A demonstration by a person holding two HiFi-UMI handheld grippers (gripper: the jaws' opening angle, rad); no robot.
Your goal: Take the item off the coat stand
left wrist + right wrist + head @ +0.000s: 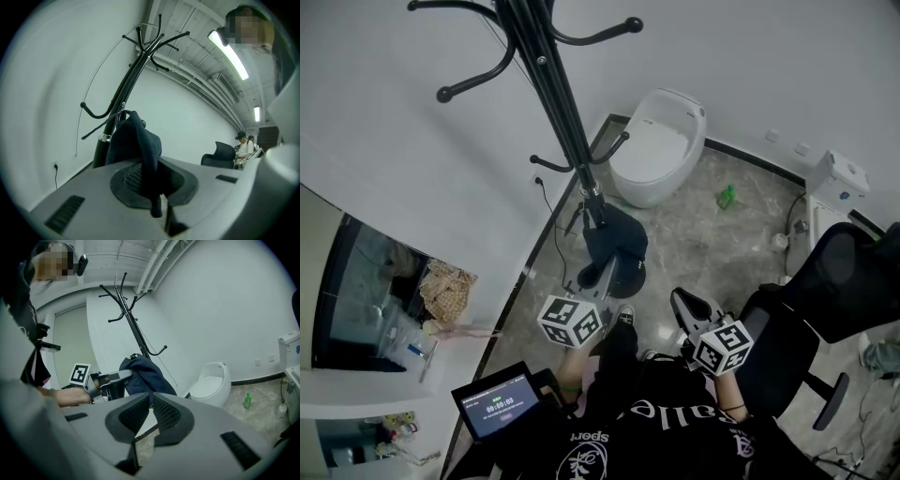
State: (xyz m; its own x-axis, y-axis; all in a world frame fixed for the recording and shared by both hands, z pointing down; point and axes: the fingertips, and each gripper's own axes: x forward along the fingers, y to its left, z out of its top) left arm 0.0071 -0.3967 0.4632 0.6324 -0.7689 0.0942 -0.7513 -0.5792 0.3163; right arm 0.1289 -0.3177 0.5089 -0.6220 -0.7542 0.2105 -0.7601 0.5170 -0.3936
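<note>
Closest to the head camera is the person's black shirt [647,427], and above it stands the tall black coat stand [555,103]. The item, a dark blue cloth [617,239], hangs low on the pole, well below the curved top hooks. I cannot tell what exactly holds it there, or whether it is already free.

The left hand-held gripper [149,180] has its jaws pinching a fold of this cloth, with the fabric running down between the ribbed pads. The right hand-held gripper [151,404] has its jaws pressed together on nothing and waits beside the left one, apart from the cloth.

To do this step well, I think the left one should lift the cloth upward first, so that it clears its support, and only then draw it away from the pole. A sideways pull could drag on the stand. The fabric is soft, so the pinch must stay firm, and the right one could open and take the loose lower part.

As for writing, the shirt carries white letters, seen upside down: "sport" and a part like "alle". The small screen [497,405] shows a row of digits, too small to read. Each cube bears black square markers.
</note>
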